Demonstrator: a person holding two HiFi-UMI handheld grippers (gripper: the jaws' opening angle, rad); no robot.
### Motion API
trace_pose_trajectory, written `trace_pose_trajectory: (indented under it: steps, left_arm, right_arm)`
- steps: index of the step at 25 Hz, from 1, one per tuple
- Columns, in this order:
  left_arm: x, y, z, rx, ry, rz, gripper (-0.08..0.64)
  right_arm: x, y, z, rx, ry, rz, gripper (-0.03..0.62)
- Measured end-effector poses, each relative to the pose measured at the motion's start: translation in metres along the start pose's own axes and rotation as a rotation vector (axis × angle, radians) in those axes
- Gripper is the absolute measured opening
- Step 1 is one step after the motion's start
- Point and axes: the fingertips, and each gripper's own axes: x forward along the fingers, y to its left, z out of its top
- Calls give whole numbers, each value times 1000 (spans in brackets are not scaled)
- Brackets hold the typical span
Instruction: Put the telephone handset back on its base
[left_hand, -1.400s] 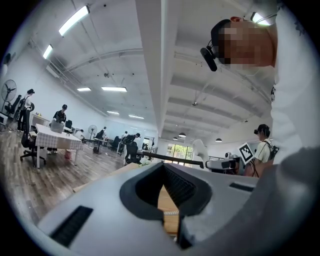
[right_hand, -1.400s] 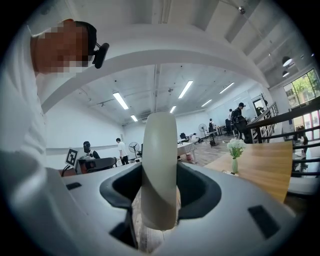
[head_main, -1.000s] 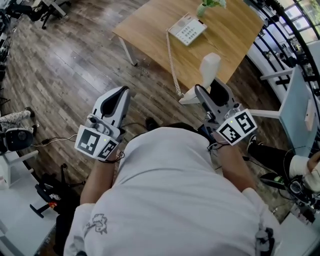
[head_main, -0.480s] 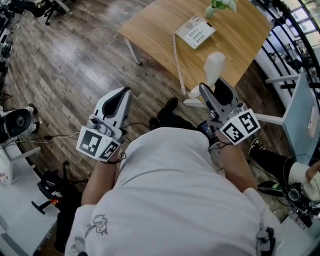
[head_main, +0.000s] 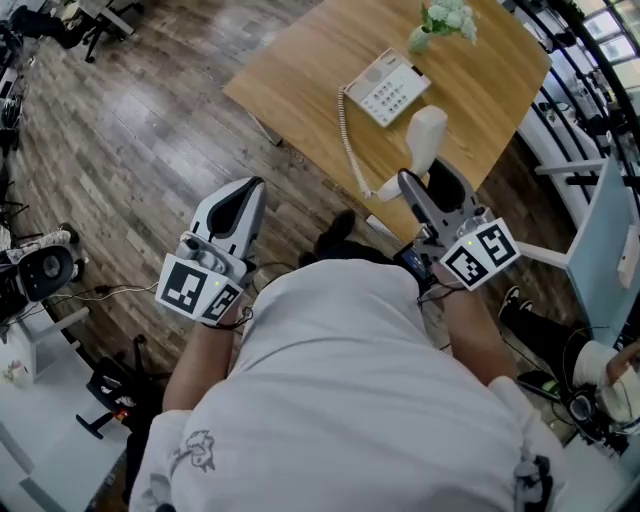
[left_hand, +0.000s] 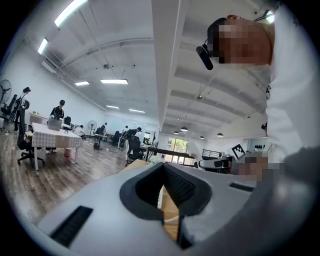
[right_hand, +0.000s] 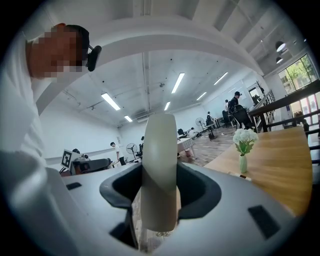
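Office, dark plank floor (head_main: 130, 130). One light wooden table (head_main: 480, 95), far: one white push-button telephone base (head_main: 388, 87), one white-flower vase (head_main: 445, 20). Right gripper (head_main: 425, 175) clamps one cream plastic handset (head_main: 424, 135); left gripper (head_main: 243, 190) closed, empty.

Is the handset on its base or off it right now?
Off. The right gripper grips the handset clear of the base, joined only by the coiled cord.

Left gripper (head_main: 246, 192) level with jaws together; right gripper (head_main: 430, 180) level, clamped on handset (head_main: 424, 135).
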Motion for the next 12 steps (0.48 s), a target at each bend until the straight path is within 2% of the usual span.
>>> trace_pose_trajectory:
  steps: [6, 12]
  left_arm:
    - [74, 8, 4, 1, 19, -45, 5]
    - [127, 0, 16, 22, 43, -120, 5]
  right_arm:
    - [9, -55, 13, 28, -16, -26, 222]
    - [-4, -82, 21, 70, -53, -73, 221]
